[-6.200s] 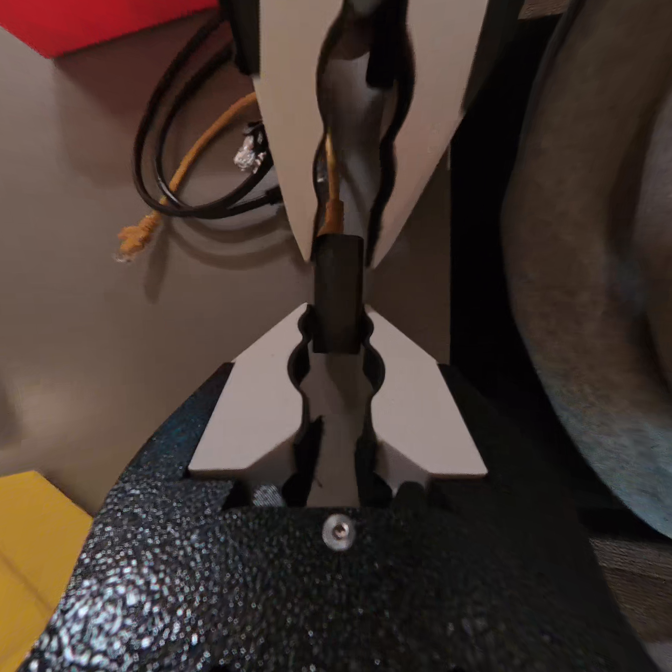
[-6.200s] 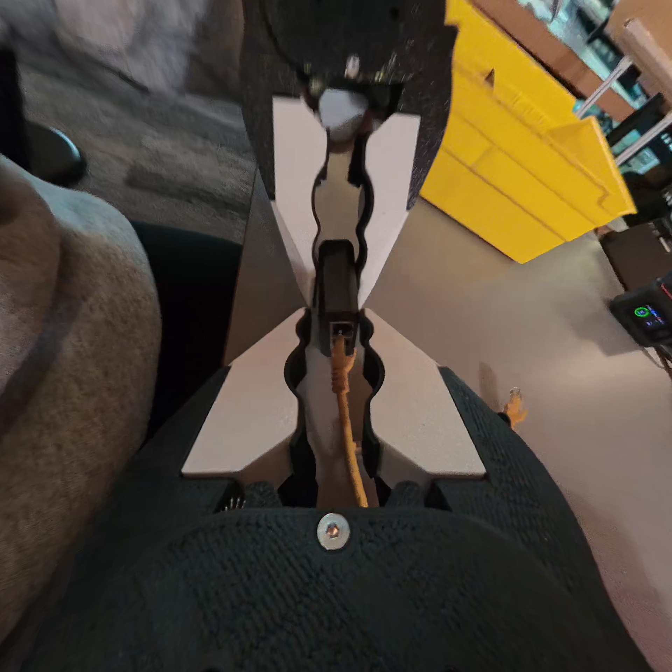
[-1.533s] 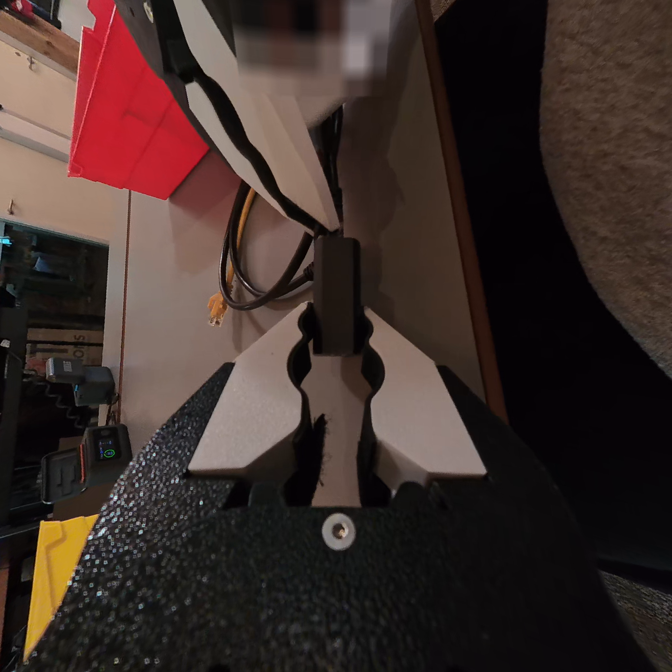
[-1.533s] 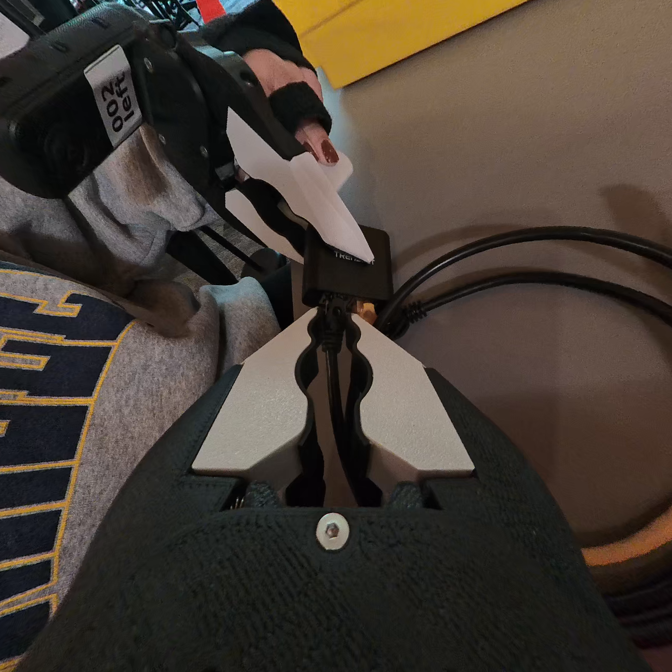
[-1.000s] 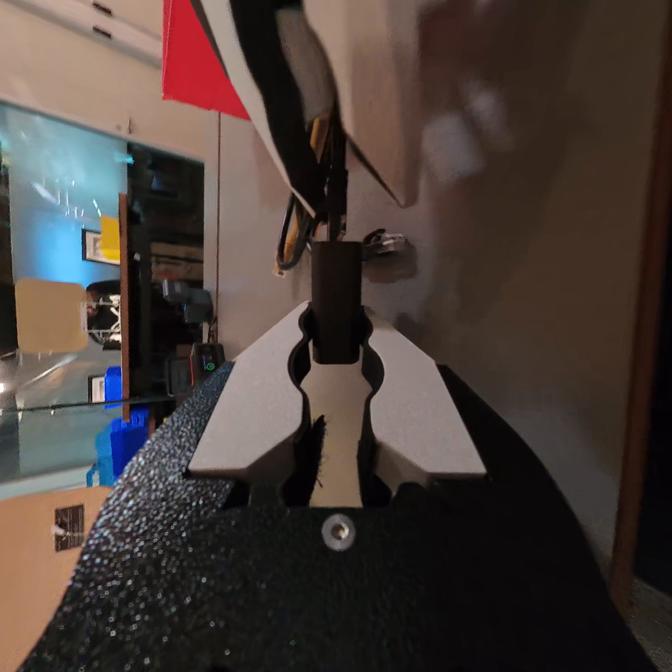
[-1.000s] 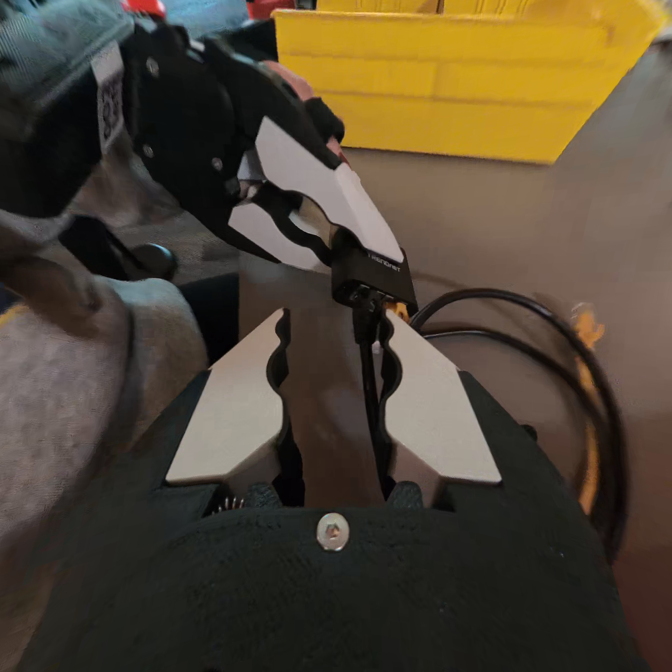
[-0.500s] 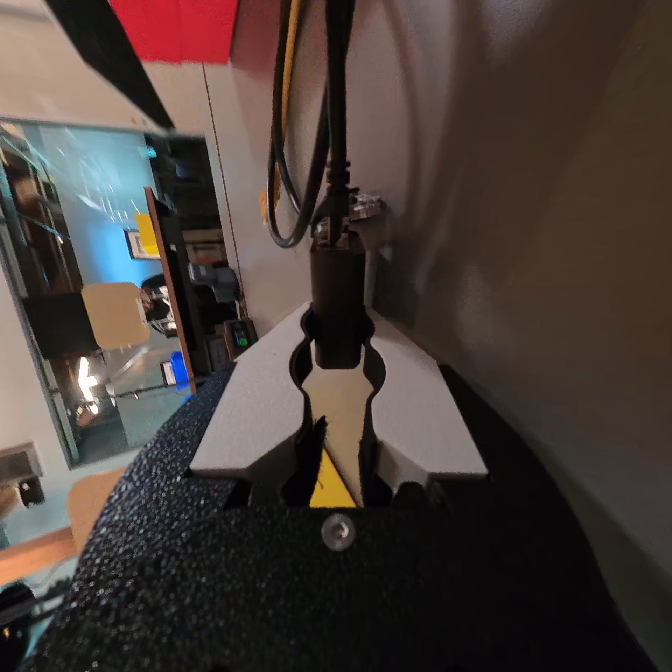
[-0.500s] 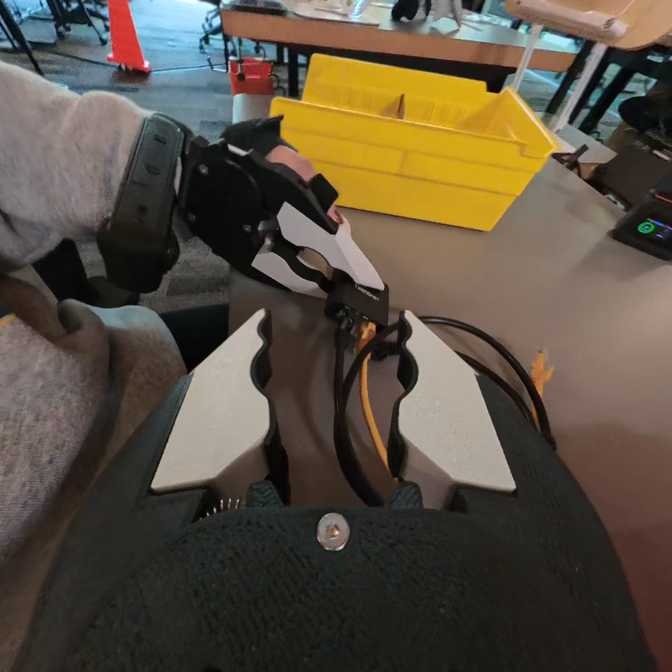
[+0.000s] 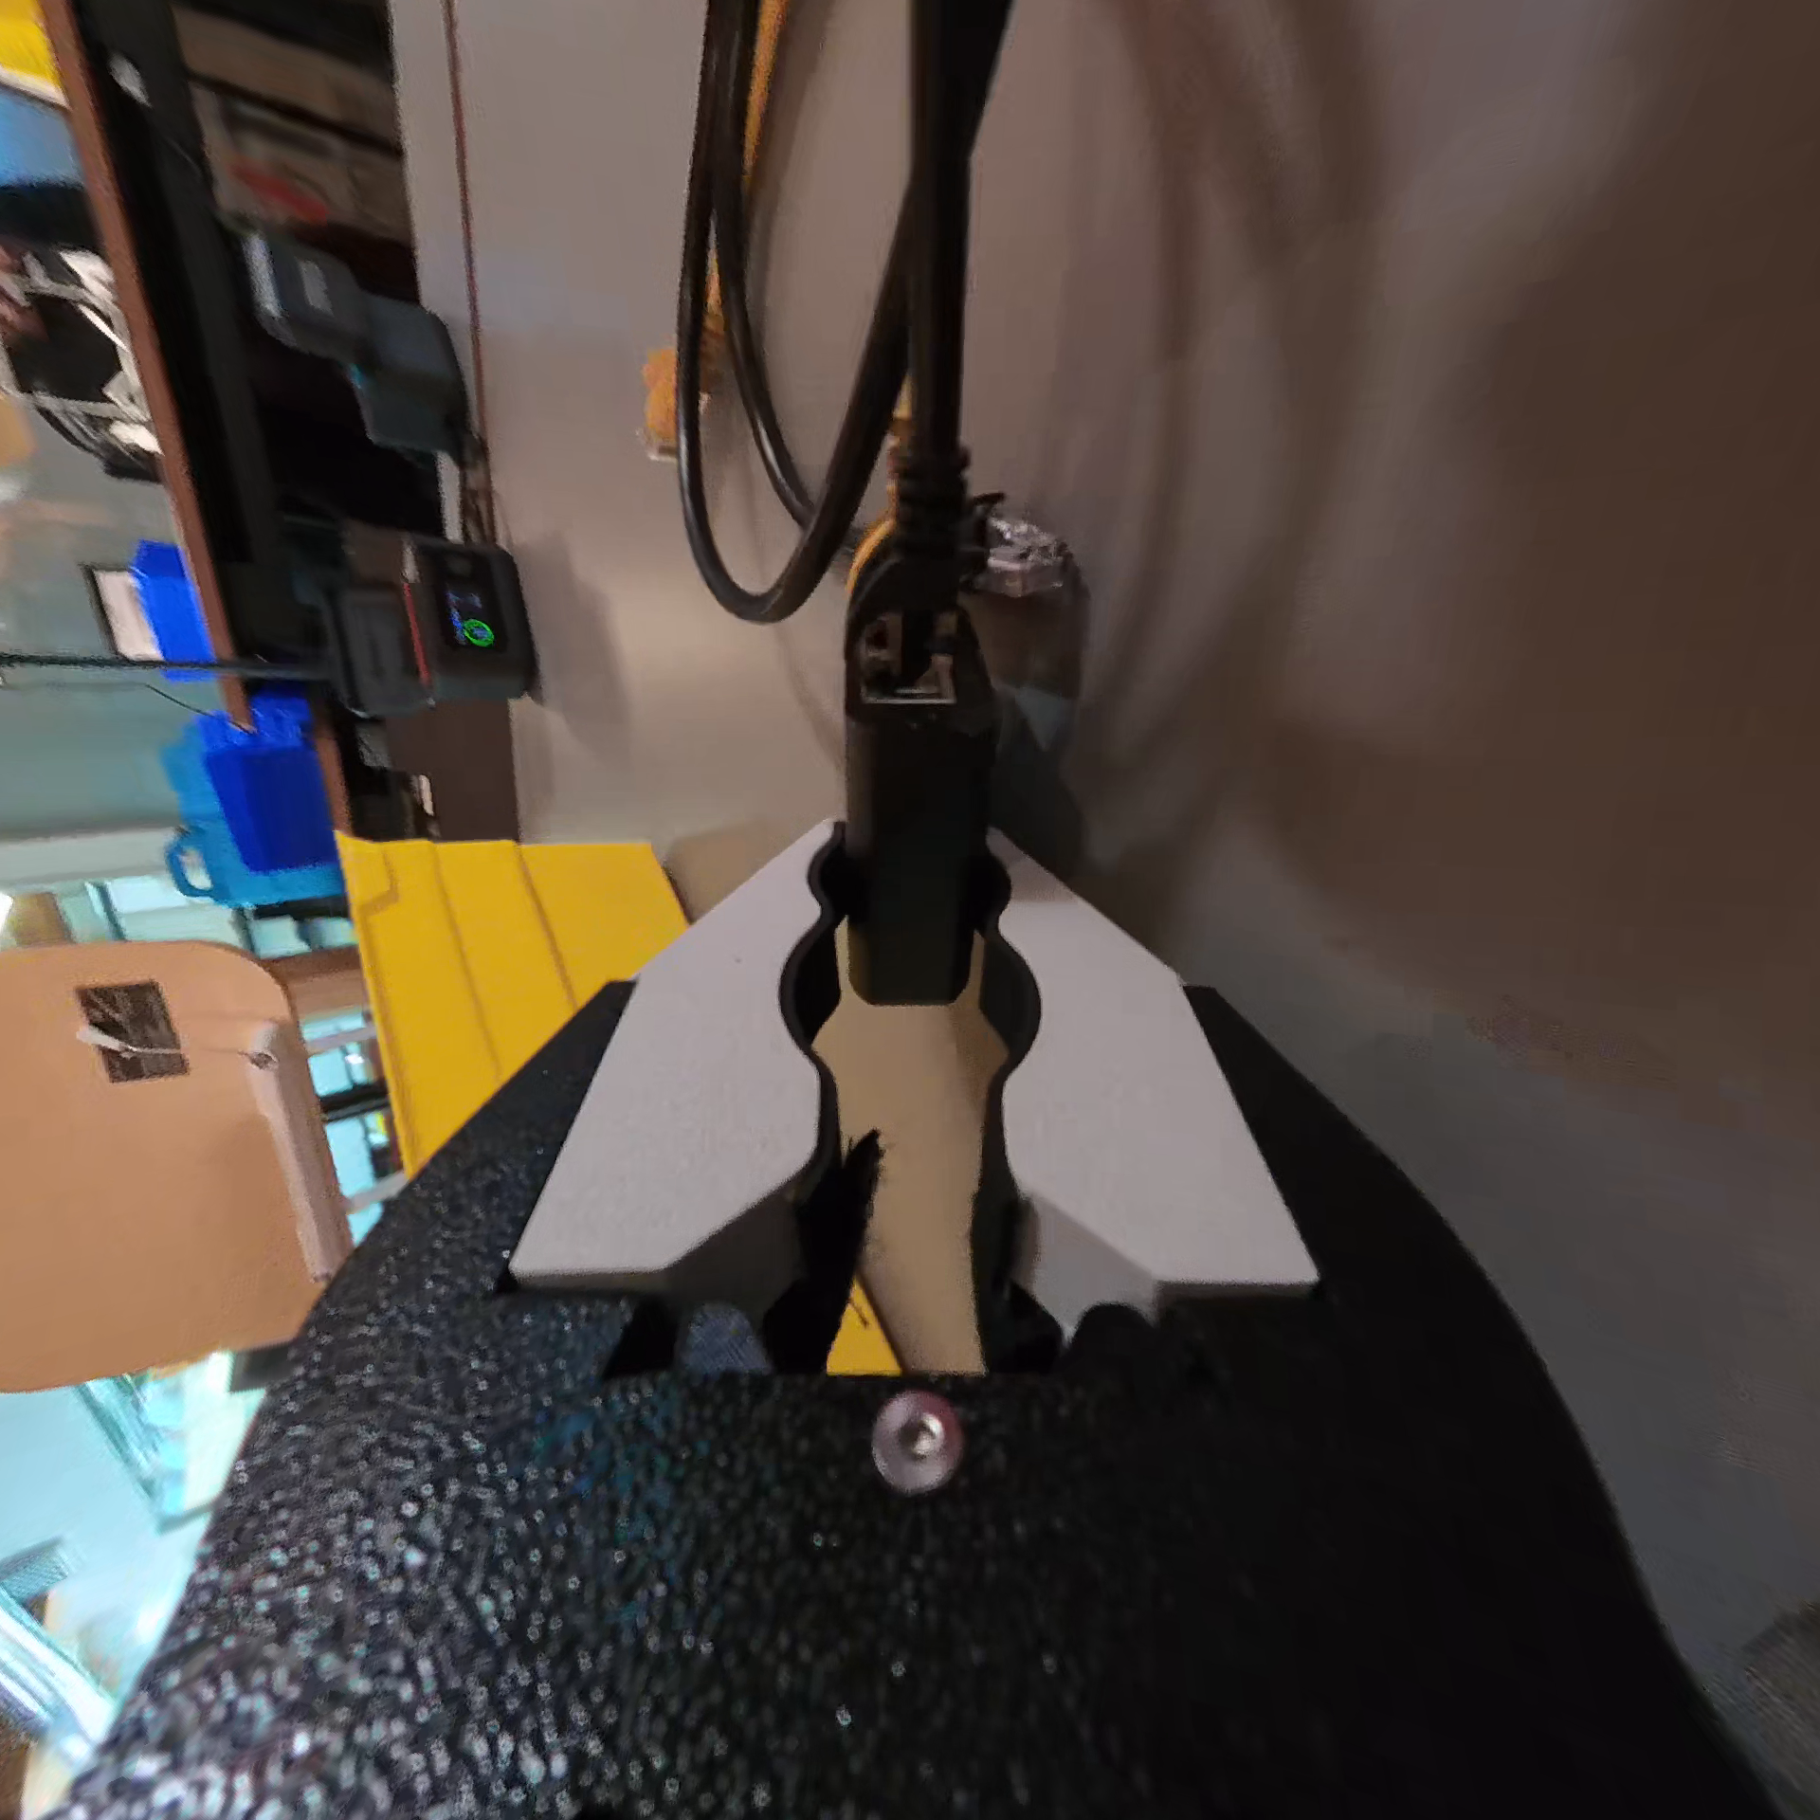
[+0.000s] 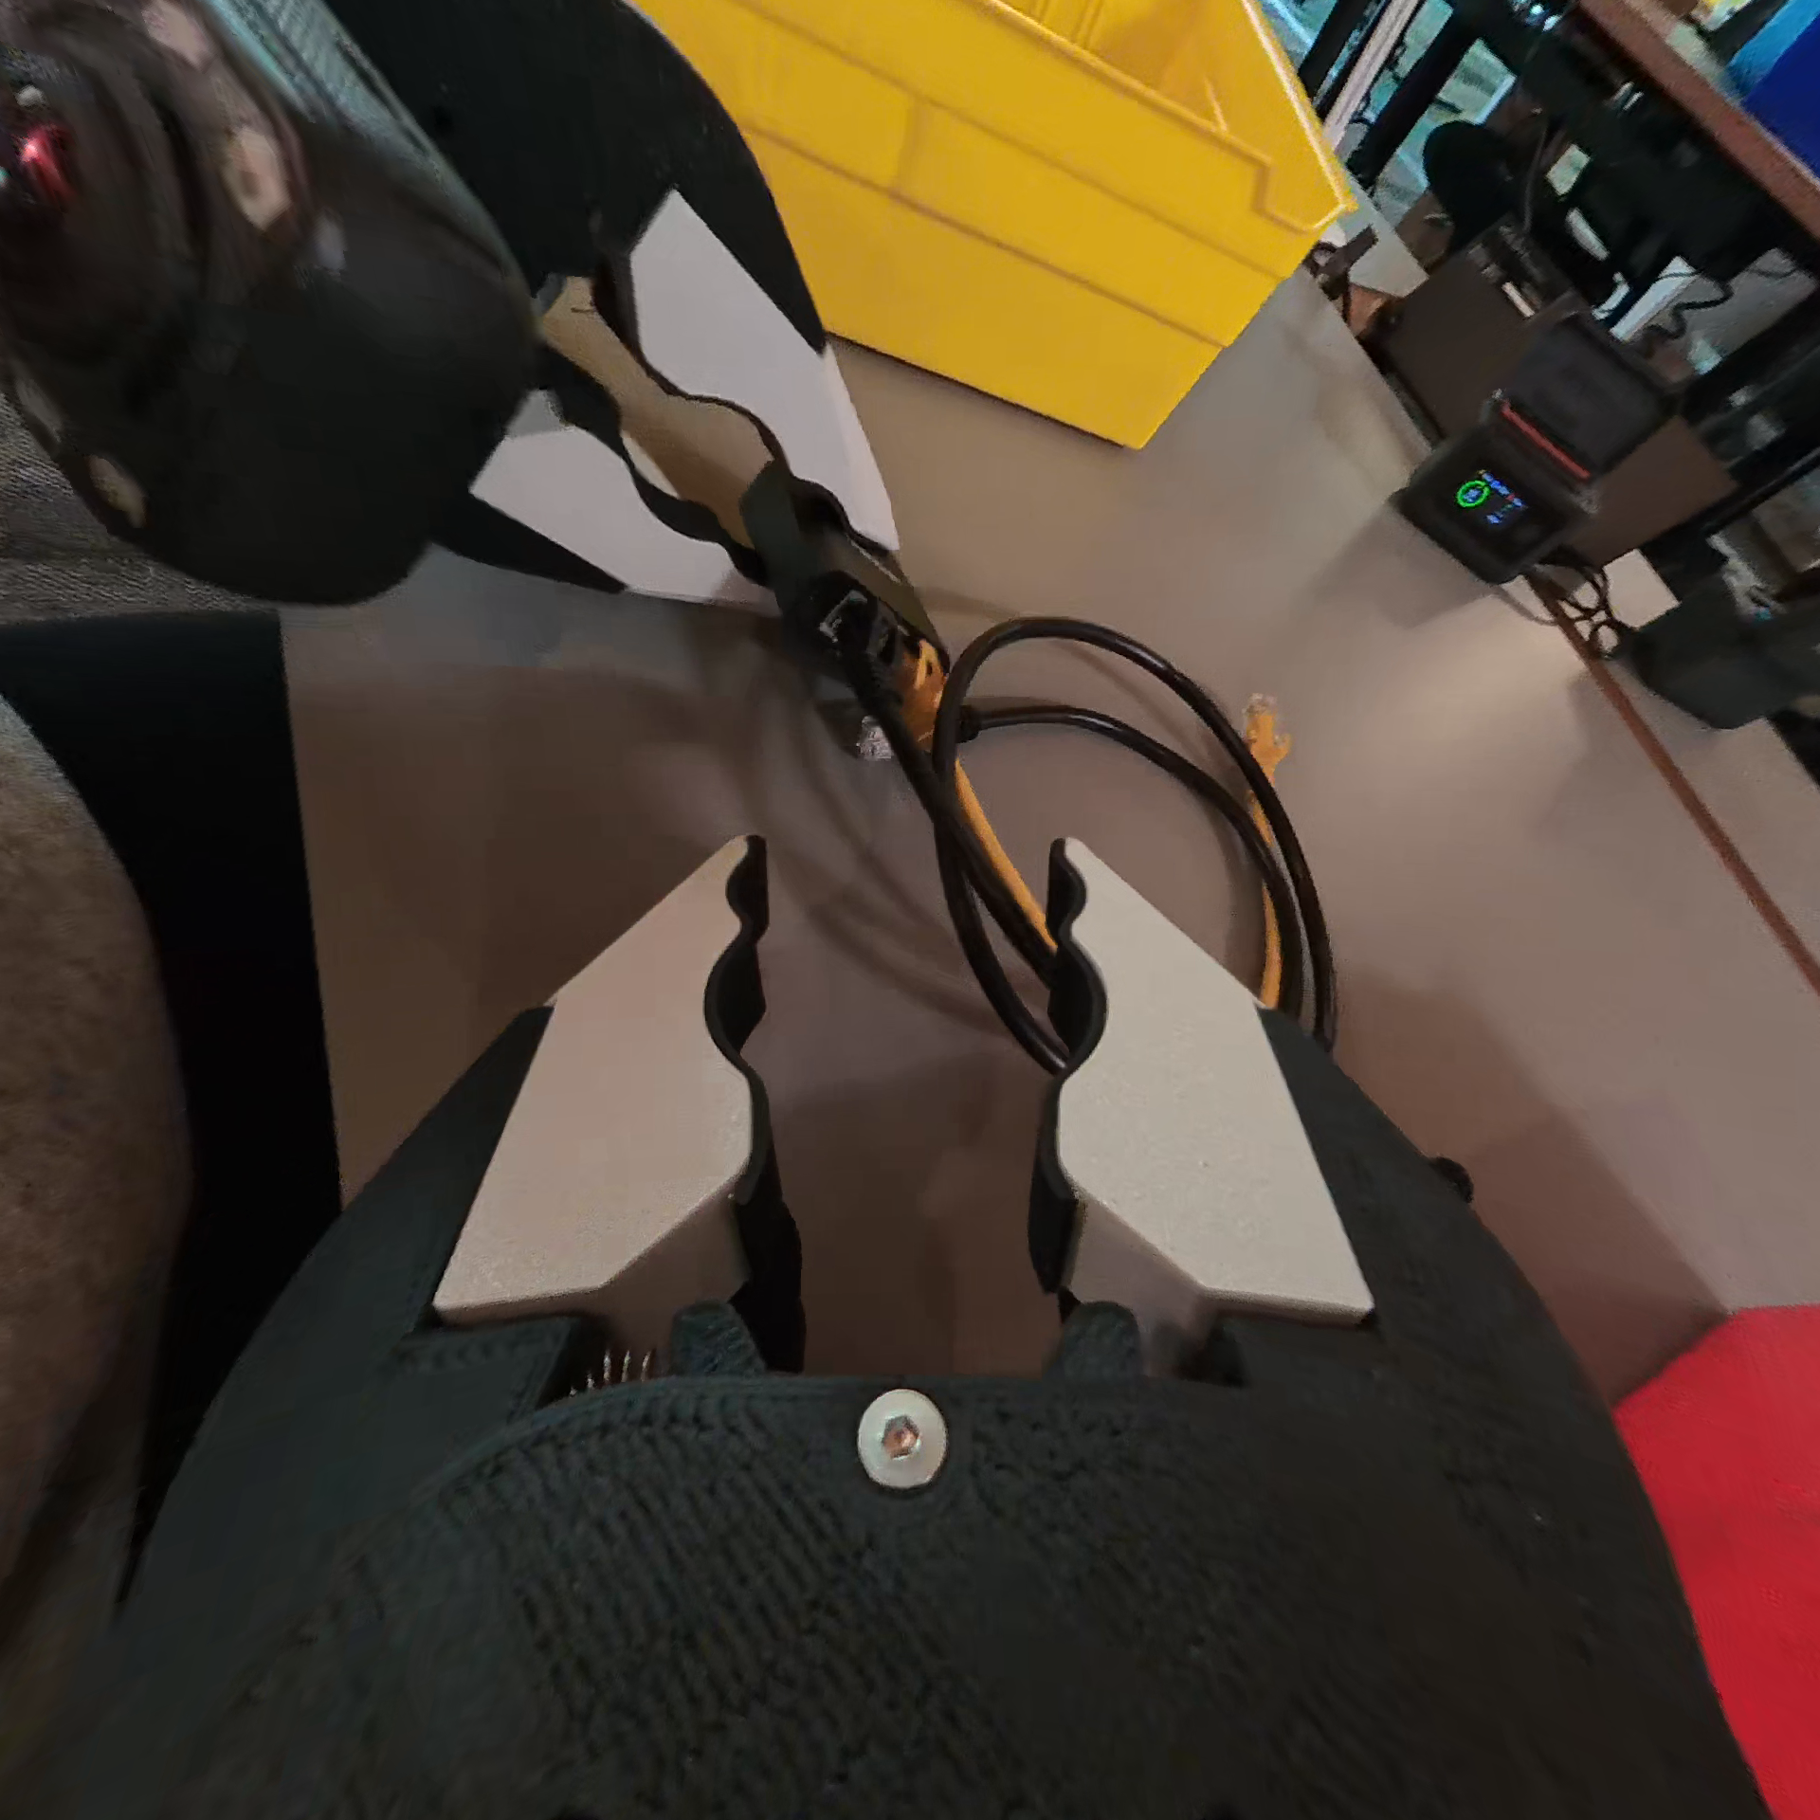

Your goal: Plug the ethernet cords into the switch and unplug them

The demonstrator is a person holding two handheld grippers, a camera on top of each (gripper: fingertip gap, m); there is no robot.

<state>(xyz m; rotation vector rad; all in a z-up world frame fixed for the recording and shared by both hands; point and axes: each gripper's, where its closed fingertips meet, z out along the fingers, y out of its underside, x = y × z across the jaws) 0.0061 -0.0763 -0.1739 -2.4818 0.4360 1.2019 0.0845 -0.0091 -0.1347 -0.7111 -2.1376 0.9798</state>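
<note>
My left gripper (image 9: 914,837) is shut on the small black switch (image 9: 916,748) and holds it just above the grey table. A black ethernet cord (image 9: 931,463) and an orange ethernet cord (image 9: 875,537) are plugged into its ports. My right gripper (image 10: 901,847) is open and empty, apart from the switch (image 10: 847,601). The left gripper (image 10: 808,561) shows at the upper left of the right wrist view. The black cord (image 10: 1133,748) loops on the table beside my right finger. The orange cord (image 10: 990,847) runs under it, and its free plug (image 10: 1266,734) lies loose.
A yellow bin (image 10: 1034,197) stands at the back of the table (image 10: 1477,886). A black power unit with a lit screen (image 10: 1507,473) sits at the right edge. A clear plug (image 10: 872,739) lies below the switch. A red object (image 10: 1723,1477) is at the near right. Across from one pair of fingers to the other is roughly 12 centimetres.
My right gripper has opened wider and drawn back from the switch, so the cords no longer run between its fingers. My left gripper has turned with the switch, still holding it.
</note>
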